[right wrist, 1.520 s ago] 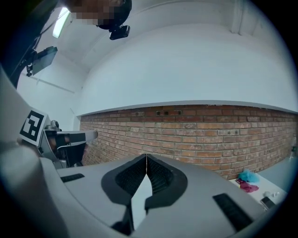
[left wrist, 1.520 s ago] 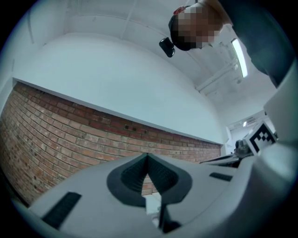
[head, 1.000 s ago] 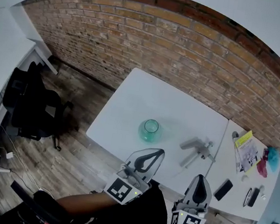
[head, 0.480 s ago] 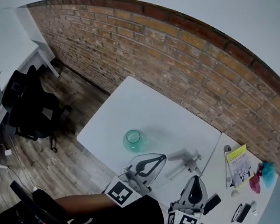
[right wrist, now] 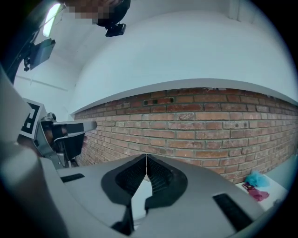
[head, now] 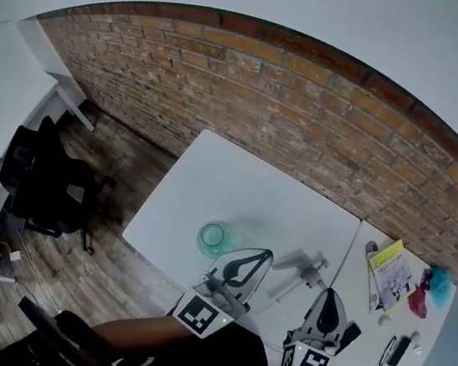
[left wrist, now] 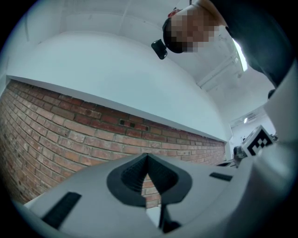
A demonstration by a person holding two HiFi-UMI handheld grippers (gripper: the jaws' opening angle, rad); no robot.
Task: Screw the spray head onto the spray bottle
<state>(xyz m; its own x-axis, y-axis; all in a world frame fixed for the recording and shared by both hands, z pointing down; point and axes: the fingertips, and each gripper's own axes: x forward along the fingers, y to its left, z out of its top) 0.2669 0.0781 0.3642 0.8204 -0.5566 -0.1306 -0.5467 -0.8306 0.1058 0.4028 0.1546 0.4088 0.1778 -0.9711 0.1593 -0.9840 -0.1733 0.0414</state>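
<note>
I'm looking down on a white bench point(head: 242, 180) set against a brick wall point(head: 308, 104). The teal spray bottle point(head: 213, 237) stands near its front edge. The grey spray head point(head: 301, 271) lies on its side to the right, apart from the bottle. My left gripper point(head: 266, 254) and right gripper point(head: 329, 292) hover at the near edge, tips together. A black office chair point(head: 51, 187) sits far left.

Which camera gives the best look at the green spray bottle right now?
The head view: the spray bottle sits in plain sight on the white table, seen from above, near the left gripper. Neither gripper view shows it; both look over shut jaws at the brick wall.
</note>
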